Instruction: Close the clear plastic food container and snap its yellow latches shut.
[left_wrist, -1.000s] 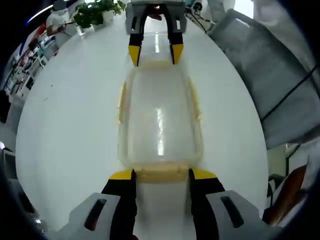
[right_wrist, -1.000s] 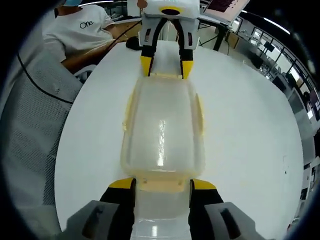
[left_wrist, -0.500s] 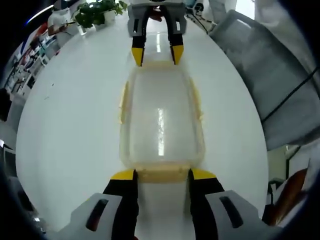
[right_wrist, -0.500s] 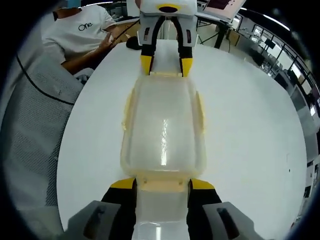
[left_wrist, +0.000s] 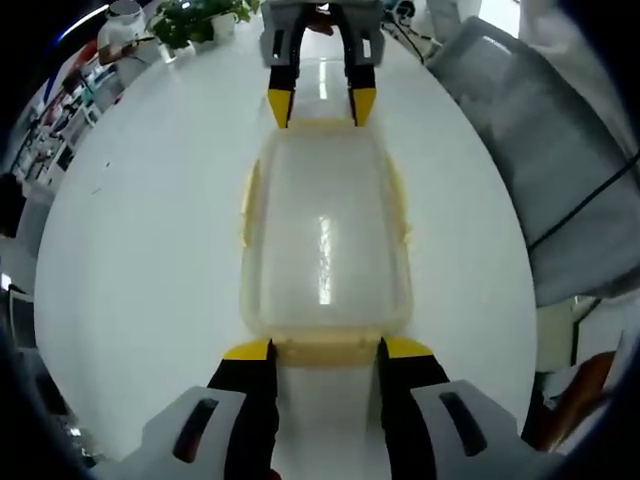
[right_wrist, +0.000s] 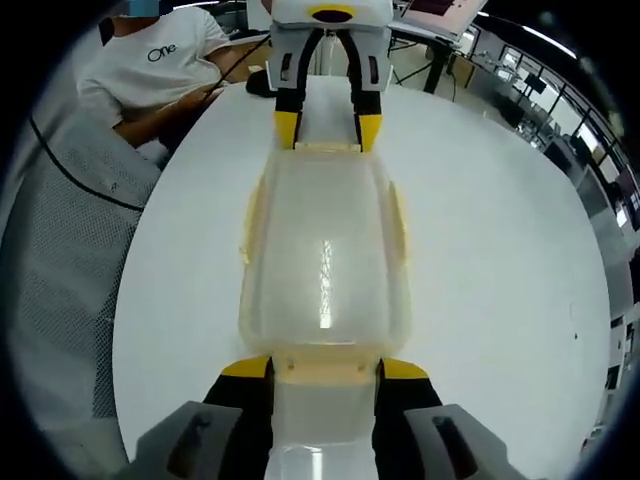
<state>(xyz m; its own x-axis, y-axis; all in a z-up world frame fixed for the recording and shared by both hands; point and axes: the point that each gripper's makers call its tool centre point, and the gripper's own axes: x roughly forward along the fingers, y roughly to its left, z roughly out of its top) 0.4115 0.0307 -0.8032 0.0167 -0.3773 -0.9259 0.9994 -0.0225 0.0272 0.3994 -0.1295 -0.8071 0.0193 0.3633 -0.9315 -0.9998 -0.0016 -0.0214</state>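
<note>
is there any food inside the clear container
No, through the lid of the clear plastic food container only the white table and a light glare show, with nothing lying inside.

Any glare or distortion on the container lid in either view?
Left gripper view: a bright streak of glare runs down the lid; fisheye curves the white table. Right gripper view: a similar streak on the lid, table edge bowed.
</note>
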